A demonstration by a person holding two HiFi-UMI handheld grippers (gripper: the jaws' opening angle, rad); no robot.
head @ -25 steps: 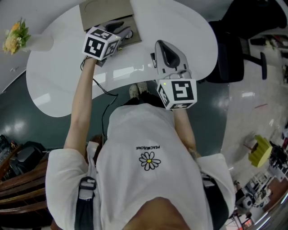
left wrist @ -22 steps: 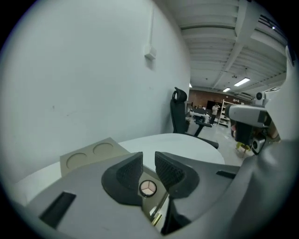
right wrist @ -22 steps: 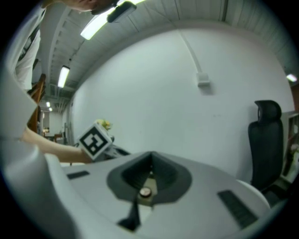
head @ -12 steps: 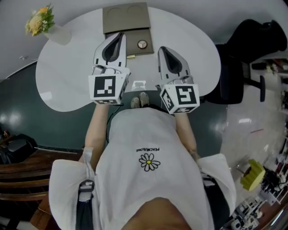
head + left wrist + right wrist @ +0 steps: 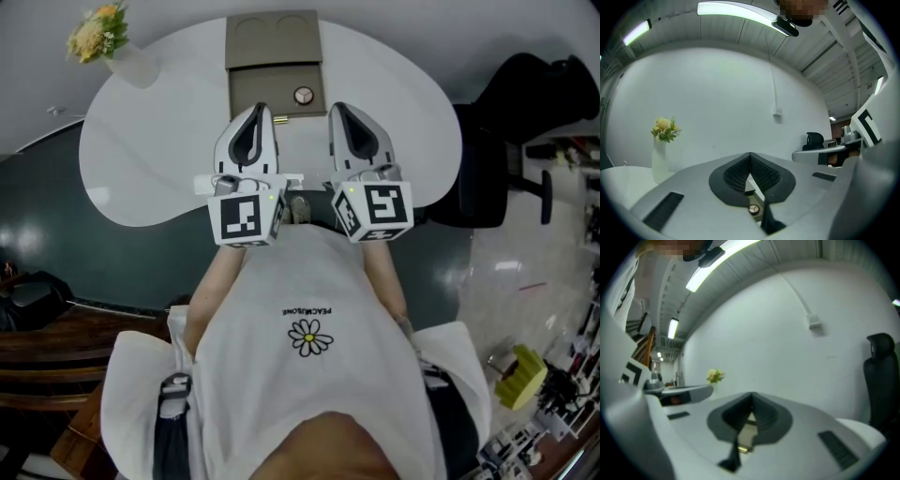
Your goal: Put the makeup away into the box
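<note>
White table [image 5: 141,164] carries the box [image 5: 255,94] at its far edge.

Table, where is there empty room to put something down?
The white table is bare on the left, between the flower vase and the left gripper, and on the right, beyond the right gripper. The middle is crowded: the box and both grippers.

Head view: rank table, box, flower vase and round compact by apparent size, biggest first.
1. table
2. box
3. flower vase
4. round compact
All lie at a similar distance, so the order is safe.
</note>
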